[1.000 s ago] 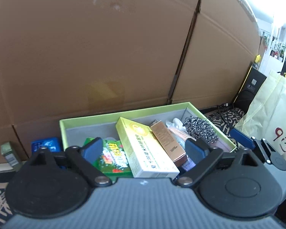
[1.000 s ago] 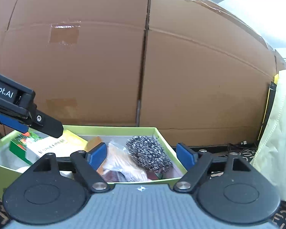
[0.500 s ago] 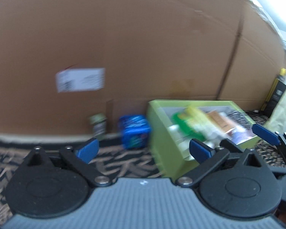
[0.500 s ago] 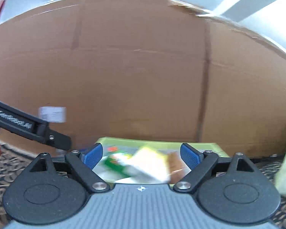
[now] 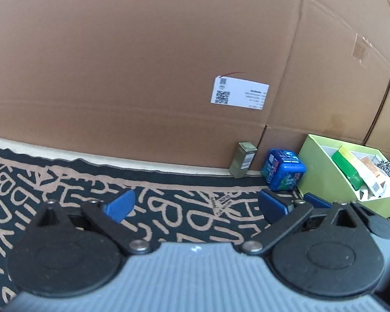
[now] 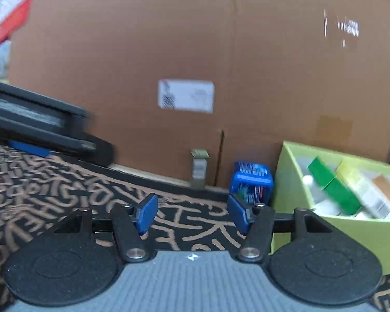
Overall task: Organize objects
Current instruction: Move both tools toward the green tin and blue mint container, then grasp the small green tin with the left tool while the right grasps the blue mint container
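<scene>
The left gripper [image 5: 195, 205] stands at its widest with only patterned rug [image 5: 65, 182] between its pads, while the right gripper [image 6: 192, 212] is empty too, its jaws having just been closing to a narrower gap. Just beyond them, a blue box [image 5: 283, 173] and a small olive tin [image 5: 243, 160] stand loose on the rug against the cardboard wall [image 5: 143, 65], outside the green tray [image 5: 322, 179]. The tray already holds a green carton, a pale box and a steel scourer, so most sorting looks done; these two appear left. A white shipping label [image 5: 239, 95] carries QR codes; its print is too small to read.
</scene>
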The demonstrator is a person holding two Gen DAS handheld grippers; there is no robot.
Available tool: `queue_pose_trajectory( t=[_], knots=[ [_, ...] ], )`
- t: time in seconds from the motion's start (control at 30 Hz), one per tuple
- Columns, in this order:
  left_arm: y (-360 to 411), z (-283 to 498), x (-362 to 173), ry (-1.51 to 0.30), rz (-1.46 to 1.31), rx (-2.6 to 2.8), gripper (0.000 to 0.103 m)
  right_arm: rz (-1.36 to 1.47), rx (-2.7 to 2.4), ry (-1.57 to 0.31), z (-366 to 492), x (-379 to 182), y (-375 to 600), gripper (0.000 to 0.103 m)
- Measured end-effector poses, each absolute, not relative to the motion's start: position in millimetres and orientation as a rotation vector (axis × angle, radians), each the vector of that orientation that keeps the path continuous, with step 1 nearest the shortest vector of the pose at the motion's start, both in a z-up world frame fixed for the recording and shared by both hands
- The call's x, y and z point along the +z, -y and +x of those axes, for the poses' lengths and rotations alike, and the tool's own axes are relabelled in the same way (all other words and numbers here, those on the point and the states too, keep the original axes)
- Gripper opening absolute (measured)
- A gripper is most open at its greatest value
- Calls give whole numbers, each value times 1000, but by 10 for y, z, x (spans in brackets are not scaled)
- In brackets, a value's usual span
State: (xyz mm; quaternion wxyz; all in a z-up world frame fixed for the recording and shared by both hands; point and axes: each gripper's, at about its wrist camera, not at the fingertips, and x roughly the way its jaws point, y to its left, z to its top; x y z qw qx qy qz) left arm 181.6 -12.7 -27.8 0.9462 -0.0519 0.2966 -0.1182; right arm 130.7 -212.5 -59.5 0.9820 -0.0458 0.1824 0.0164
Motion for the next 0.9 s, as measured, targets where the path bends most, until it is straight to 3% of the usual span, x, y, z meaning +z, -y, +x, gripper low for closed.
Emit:
queue_pose_trajectory(
  t=[0.27, 0.4, 0.5, 0.77, 0.9],
  knots=[
    [385, 2066, -383, -597, -75, -278, 103, -10, -60, -419, 1520, -664, 2430, 53],
    [643, 2297, -425, -597, -40, -293, 103, 58, -157, -440, 1566, -682, 2682, 56],
    [835, 2515, -444, -599, -29, -300, 103, 60, -170, -446, 1580, -698, 2706, 65],
    [1130, 2961, -608, -651, -8, -325, 79, -47, -146, -442, 1825, -686, 2507, 69],
    [1164, 3065, -693, -693, 0, -338, 72, -56, -184, -441, 2070, -670, 2552, 69]
  ],
)
